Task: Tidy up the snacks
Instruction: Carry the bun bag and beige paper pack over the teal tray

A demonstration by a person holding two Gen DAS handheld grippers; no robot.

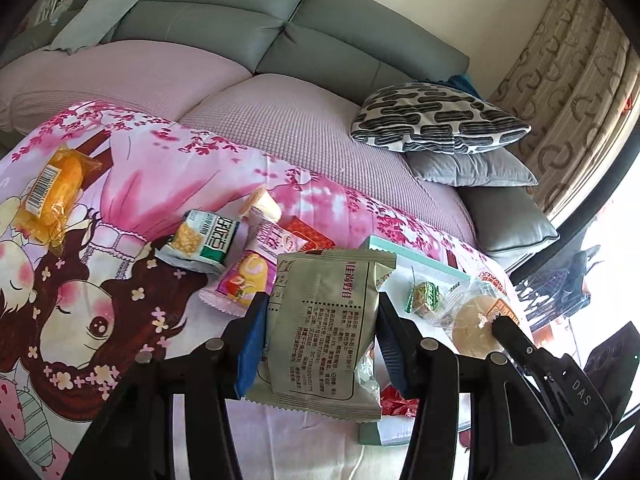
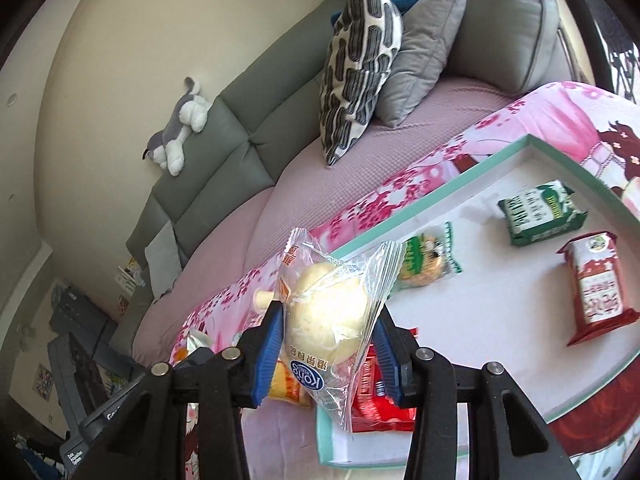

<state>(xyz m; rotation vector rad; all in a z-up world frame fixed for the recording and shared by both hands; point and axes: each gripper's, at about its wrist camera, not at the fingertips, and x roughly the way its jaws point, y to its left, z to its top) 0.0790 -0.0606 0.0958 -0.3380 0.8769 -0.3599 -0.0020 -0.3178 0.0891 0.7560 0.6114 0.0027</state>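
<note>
My left gripper [image 1: 322,304] is shut on a grey-green snack packet [image 1: 320,328], held upright above the near edge of the teal-rimmed white tray [image 1: 420,260]. My right gripper [image 2: 330,312] is shut on a clear bag with a pale bun [image 2: 324,320], also over the tray [image 2: 440,192]. The same bun bag [image 1: 476,320] appears to the right in the left wrist view. In the tray lie a green packet [image 2: 540,212], a red-and-white packet [image 2: 596,292], a small green-and-clear packet [image 2: 428,256] and a red packet [image 2: 376,396].
Loose snacks lie on the pink cartoon cloth [image 1: 120,280]: an orange cake packet [image 1: 52,188], a green-white packet [image 1: 200,240], a pink packet [image 1: 256,272]. Behind is a grey sofa [image 1: 240,20] with patterned and grey pillows [image 1: 436,120]. A plush toy [image 2: 180,124] lies on the sofa's back.
</note>
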